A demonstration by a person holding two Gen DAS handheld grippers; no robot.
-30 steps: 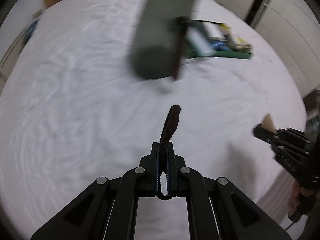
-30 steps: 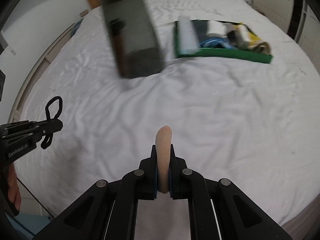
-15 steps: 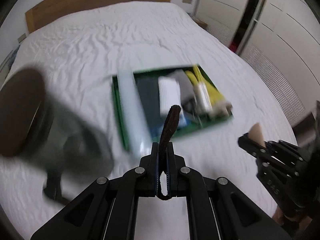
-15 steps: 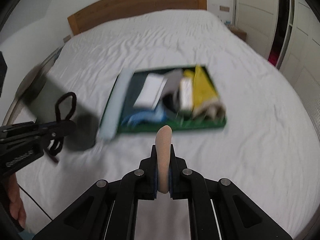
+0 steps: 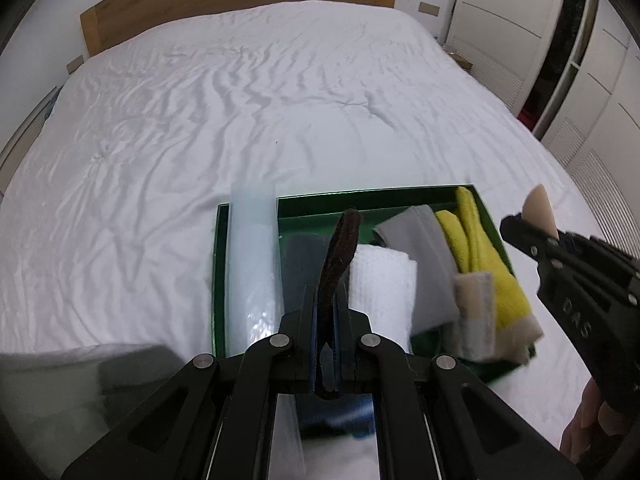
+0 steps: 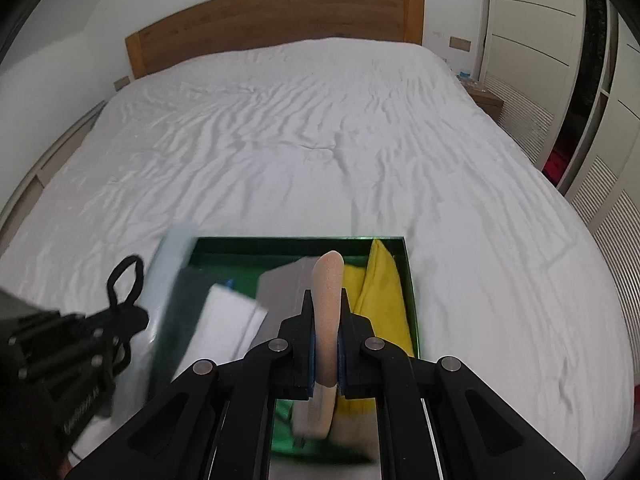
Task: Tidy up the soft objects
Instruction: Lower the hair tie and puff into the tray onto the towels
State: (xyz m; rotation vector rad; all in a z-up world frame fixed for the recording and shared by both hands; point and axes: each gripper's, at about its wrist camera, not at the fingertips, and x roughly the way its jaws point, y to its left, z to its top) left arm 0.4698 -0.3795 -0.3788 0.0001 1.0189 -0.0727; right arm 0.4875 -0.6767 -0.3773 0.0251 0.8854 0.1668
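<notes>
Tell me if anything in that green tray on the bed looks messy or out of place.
Yes. In the green tray, the yellow cloth and the beige-edged piece beside it slump over the near right rim instead of lying flat. The long pale roll pokes past the far edge.

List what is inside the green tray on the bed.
Inside the green tray: a yellow cloth, a grey cloth, a white folded cloth and a dark item. The grippers hide its near end.
</notes>
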